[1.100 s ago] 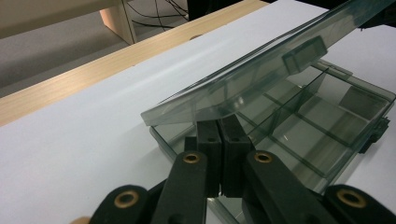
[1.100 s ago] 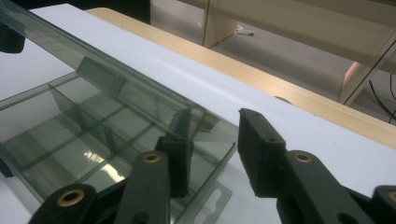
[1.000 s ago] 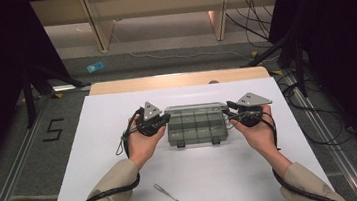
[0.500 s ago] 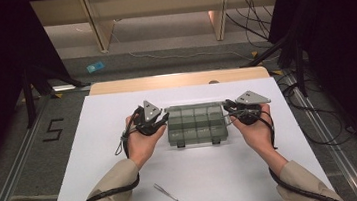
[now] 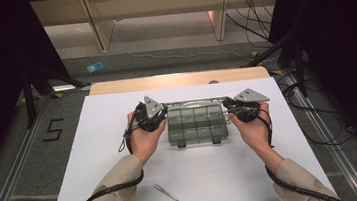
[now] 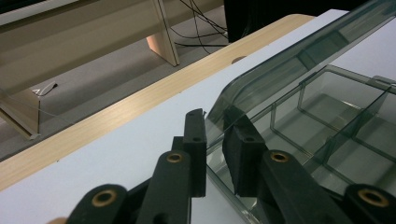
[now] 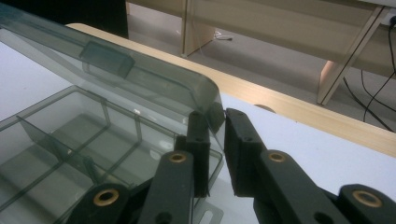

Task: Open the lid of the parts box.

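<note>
White table [image 5: 96, 154], compartment box [image 5: 197, 126] lengthwise left-right, lid [image 6: 299, 60] hinged up rearward

Black numeral "5" [image 5: 54, 129] marked on the grey floor

Lid [image 5: 194, 102] of compartment box [image 5: 197, 126]: formerly flat and closed, now raised, tilted back. Left gripper [image 5: 160, 116] and right gripper [image 5: 227, 106]: jaws lately closing, each pinching a lid corner.

Clear lid [image 6: 299, 60] cut off at frame edge; small tool [image 5: 166, 192] too small to identify.
</note>
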Demonstrator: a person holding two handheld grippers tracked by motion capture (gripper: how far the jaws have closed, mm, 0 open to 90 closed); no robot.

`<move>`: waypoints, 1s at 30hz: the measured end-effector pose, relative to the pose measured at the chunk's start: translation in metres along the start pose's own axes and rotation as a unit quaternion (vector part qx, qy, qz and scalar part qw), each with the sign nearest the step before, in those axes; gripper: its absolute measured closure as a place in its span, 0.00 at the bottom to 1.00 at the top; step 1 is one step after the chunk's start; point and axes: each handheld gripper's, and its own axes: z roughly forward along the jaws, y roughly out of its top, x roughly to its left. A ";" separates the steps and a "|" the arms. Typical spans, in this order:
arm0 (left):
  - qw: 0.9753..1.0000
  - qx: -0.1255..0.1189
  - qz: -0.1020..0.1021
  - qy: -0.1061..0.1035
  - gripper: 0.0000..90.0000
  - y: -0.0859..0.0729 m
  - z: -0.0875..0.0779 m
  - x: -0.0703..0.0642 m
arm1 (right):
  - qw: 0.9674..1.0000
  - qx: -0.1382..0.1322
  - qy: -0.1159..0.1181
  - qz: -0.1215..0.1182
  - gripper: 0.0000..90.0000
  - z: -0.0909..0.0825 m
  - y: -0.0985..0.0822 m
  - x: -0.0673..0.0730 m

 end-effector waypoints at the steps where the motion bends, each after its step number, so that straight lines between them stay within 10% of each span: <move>1: 1.000 -0.002 -0.001 0.002 0.90 0.001 0.001 0.000 | 1.000 0.010 0.007 0.005 0.90 0.000 0.001 0.000; 30: 1.000 0.003 -0.018 0.008 0.92 0.010 0.021 0.015 | 1.000 -0.001 -0.018 0.023 0.92 0.015 0.008 -0.003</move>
